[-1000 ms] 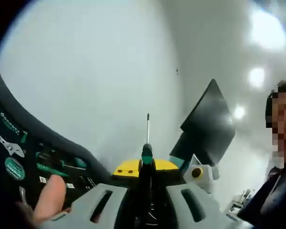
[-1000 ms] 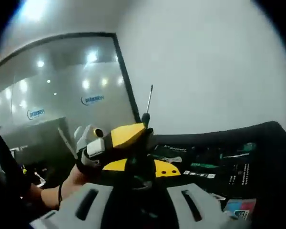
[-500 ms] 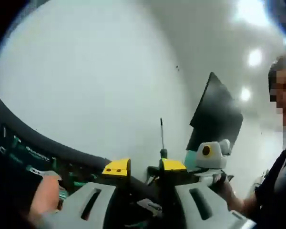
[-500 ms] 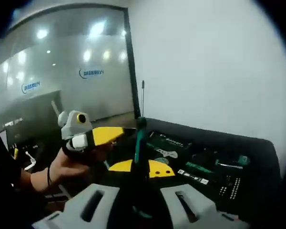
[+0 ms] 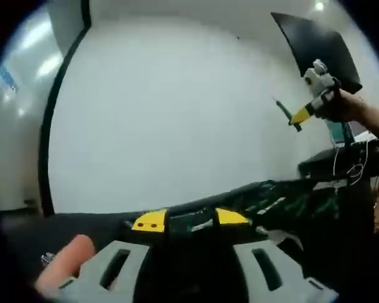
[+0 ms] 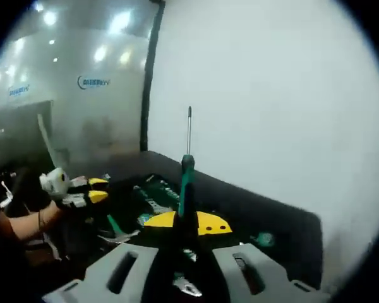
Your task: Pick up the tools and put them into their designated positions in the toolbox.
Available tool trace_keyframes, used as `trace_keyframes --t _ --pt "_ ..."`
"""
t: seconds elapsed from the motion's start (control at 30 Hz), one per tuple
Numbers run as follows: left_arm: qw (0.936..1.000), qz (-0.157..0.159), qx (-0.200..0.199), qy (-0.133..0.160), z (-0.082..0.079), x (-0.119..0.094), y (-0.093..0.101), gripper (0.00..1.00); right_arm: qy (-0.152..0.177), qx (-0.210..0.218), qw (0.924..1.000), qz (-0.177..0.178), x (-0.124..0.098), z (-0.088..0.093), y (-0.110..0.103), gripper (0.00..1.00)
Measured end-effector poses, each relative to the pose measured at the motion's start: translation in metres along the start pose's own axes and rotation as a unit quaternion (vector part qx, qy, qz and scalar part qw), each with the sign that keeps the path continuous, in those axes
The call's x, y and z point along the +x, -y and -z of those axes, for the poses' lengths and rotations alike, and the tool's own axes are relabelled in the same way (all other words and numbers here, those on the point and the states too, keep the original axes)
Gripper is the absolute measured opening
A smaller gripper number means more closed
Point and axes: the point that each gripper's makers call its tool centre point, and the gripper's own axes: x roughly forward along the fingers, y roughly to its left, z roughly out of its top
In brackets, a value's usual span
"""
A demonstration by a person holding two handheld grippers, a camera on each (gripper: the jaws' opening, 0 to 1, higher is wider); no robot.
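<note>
While the left gripper view looks across the open toolbox (image 5: 284, 202) toward a white wall (image 5: 177, 107), we see the left claw (image 5: 189, 221) held low, its two yellow-tipped jaws standing apart with nothing between them. A fingertip (image 5: 63, 265) of the hand carrying it shows at the lower left beside the grey body. Beyond the jaws the black toolbox tray stretches to the right, with green-handled tools lying in its slots, though they are too blurred for us to name. High on the right a hand (image 5: 347, 107) holds up the right claw (image 5: 301, 116), well apart from the left one and raised above the toolbox, with the thin shaft of the screwdriver (image 5: 281, 107) poking out of it; a dark panel (image 5: 316, 44) hangs behind it. In the right gripper view the right claw (image 6: 188, 222) points forward over the toolbox (image 6: 252, 208), its jaws clamped on the green handle of the screwdriver (image 6: 187, 170), which stands upright with its metal shaft rising toward the wall (image 6: 271, 95). To the left, lower down, a hand (image 6: 31, 214) holds the left claw (image 6: 98, 189) just over the tray, its yellow tips apart. A dim glass partition (image 6: 69, 82) with reflected ceiling lights stands behind that hand.
</note>
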Motion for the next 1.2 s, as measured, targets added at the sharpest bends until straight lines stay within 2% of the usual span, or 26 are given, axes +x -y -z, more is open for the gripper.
trace_keyframes --t 0.1,0.13,0.17,0.3,0.4,0.5,0.57,0.6,0.67,0.8,0.87,0.9,0.93,1.0,1.07,1.1,1.13,1.17,1.2 --pt "0.9992 -0.017 -0.023 -0.028 0.010 -0.004 -0.008 0.25 -0.022 -0.065 0.9975 0.016 0.018 -0.006 0.020 0.08" --pt "0.9992 -0.014 -0.027 -0.026 0.008 -0.004 -0.007 0.25 -0.029 -0.083 0.9960 0.012 0.023 -0.006 0.022 0.08" --pt "0.9992 -0.013 -0.029 -0.024 0.012 -0.001 -0.018 0.25 -0.033 -0.097 0.9947 0.007 0.029 -0.006 0.023 0.08" --pt "0.9994 -0.012 -0.012 -0.029 0.013 0.002 -0.013 0.25 -0.066 -0.096 0.9930 -0.018 0.060 0.001 0.030 0.08" --pt "0.9994 -0.012 -0.014 -0.031 0.012 0.001 -0.012 0.23 -0.108 -0.140 0.9840 -0.019 0.080 0.014 0.036 0.08" --pt "0.9992 -0.013 -0.029 -0.024 0.009 -0.001 -0.013 0.21 -0.141 -0.154 0.9774 -0.032 0.094 0.026 0.036 0.08" --pt "0.9990 -0.013 -0.036 -0.022 0.011 0.000 -0.017 0.21 -0.171 -0.188 0.9662 -0.043 0.104 0.039 0.040 0.08" --pt "0.9990 -0.013 -0.037 -0.020 0.010 0.000 -0.018 0.21 -0.193 -0.220 0.9551 -0.048 0.110 0.050 0.046 0.08" --pt "0.9989 -0.010 -0.041 -0.021 0.010 0.000 -0.012 0.20 -0.225 -0.242 0.9427 -0.043 0.118 0.070 0.057 0.07" --pt "0.9989 -0.005 -0.036 -0.030 0.013 0.000 -0.007 0.17 -0.254 -0.249 0.9326 -0.064 0.136 0.099 0.066 0.07" --pt "0.9989 -0.001 -0.038 -0.029 0.012 -0.001 -0.004 0.17 -0.280 -0.266 0.9202 -0.062 0.144 0.112 0.076 0.08" --pt "0.9988 -0.001 -0.039 -0.028 0.012 -0.001 -0.004 0.17 -0.287 -0.276 0.9159 -0.051 0.147 0.114 0.079 0.08" --pt "0.9988 0.000 -0.041 -0.028 0.012 -0.001 -0.004 0.17 -0.283 -0.276 0.9168 -0.054 0.150 0.115 0.076 0.08" --pt "0.9987 0.001 -0.042 -0.029 0.012 -0.001 -0.003 0.16 -0.285 -0.287 0.9121 -0.067 0.152 0.116 0.068 0.08" --pt "0.9987 0.003 -0.043 -0.027 0.012 0.000 -0.004 0.16 -0.297 -0.336 0.8905 -0.075 0.158 0.120 0.072 0.08" --pt "0.9987 0.006 -0.044 -0.026 0.012 0.000 -0.002 0.16 -0.304 -0.367 0.8753 -0.081 0.161 0.123 0.073 0.08" --pt "0.9987 0.006 -0.044 -0.026 0.012 0.000 -0.003 0.16 -0.308 -0.384 0.8664 -0.084 0.165 0.126 0.075 0.08" --pt "0.9987 0.006 -0.045 -0.026 0.012 0.000 -0.003 0.16 -0.317 -0.405 0.8533 -0.086 0.167 0.131 0.076 0.08" --pt "0.9986 0.008 -0.045 -0.027 0.012 -0.002 -0.001 0.16 -0.324 -0.414 0.8458 -0.089 0.168 0.135 0.076 0.08"
